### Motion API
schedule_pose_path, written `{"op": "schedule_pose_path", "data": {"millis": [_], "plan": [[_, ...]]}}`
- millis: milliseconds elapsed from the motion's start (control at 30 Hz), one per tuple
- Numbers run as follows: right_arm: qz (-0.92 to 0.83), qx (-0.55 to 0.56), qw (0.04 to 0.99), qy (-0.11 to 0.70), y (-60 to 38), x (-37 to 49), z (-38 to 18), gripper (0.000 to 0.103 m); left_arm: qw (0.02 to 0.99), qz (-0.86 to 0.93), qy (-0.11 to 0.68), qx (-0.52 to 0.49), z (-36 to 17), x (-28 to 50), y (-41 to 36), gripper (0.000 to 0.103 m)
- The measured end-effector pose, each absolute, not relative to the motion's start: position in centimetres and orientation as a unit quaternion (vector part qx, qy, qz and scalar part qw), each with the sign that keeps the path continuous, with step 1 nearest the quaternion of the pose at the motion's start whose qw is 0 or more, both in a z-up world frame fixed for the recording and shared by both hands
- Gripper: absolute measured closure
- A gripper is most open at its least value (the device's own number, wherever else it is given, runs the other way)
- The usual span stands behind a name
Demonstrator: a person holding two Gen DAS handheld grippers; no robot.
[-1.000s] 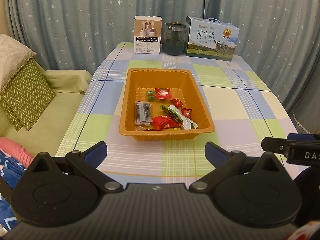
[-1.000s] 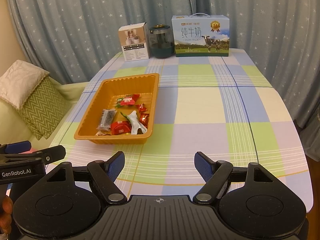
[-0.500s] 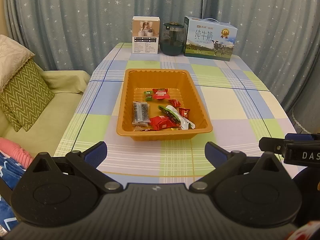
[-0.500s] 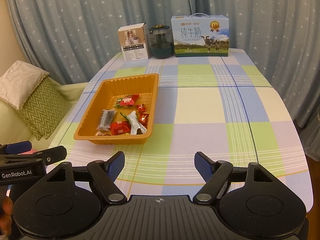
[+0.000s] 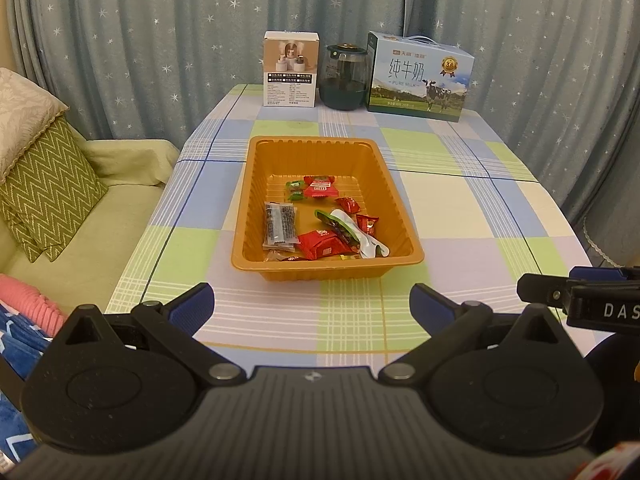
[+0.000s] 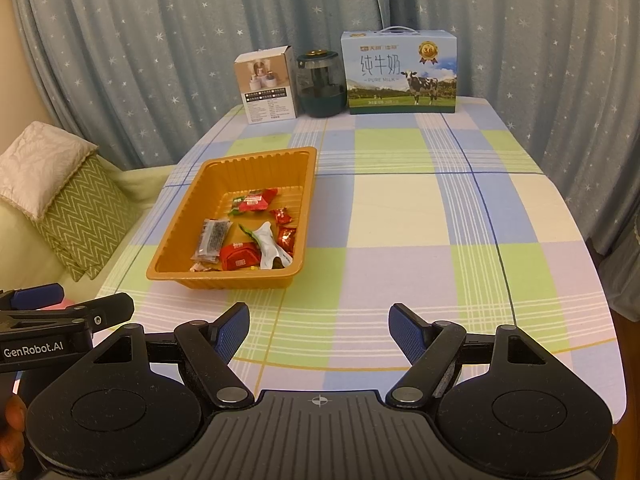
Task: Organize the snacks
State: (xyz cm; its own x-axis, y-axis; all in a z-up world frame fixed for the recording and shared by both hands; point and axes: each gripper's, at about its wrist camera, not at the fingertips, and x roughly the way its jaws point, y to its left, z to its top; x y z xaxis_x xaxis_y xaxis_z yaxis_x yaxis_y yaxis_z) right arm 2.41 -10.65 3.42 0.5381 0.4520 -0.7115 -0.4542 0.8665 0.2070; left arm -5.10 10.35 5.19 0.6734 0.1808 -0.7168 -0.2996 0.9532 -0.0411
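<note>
An orange plastic tray [image 5: 316,148] stands on the checked tablecloth; it also shows in the right wrist view [image 6: 256,160]. Inside lie several snacks: red packets [image 5: 322,244], a dark sesame bar [image 5: 280,226], a white and green pouch [image 5: 360,234] and small red and green candies [image 5: 318,188]. My left gripper [image 5: 312,306] is open and empty, held back near the table's front edge, short of the tray. My right gripper [image 6: 319,328] is open and empty, to the right of the tray at the front edge.
At the table's far end stand a white box [image 5: 291,69], a dark glass jar [image 5: 346,76] and a milk carton box [image 5: 418,78]. A sofa with a green zigzag cushion [image 5: 44,192] lies to the left. Starred curtains hang behind.
Both grippers have pulled back slightly from the tray, so it looks a little farther away. Both stay open and empty. The snacks have not moved.
</note>
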Motion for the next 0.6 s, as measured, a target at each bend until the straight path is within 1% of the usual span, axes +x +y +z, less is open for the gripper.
{"op": "schedule_pose_path", "data": {"millis": [600], "plan": [[0.259, -0.001, 0.877, 0.406, -10.61, 2.34, 3.38, 0.027, 0.911, 0.131, 0.383, -0.079, 5.0, -5.14, 10.17, 0.0]]}}
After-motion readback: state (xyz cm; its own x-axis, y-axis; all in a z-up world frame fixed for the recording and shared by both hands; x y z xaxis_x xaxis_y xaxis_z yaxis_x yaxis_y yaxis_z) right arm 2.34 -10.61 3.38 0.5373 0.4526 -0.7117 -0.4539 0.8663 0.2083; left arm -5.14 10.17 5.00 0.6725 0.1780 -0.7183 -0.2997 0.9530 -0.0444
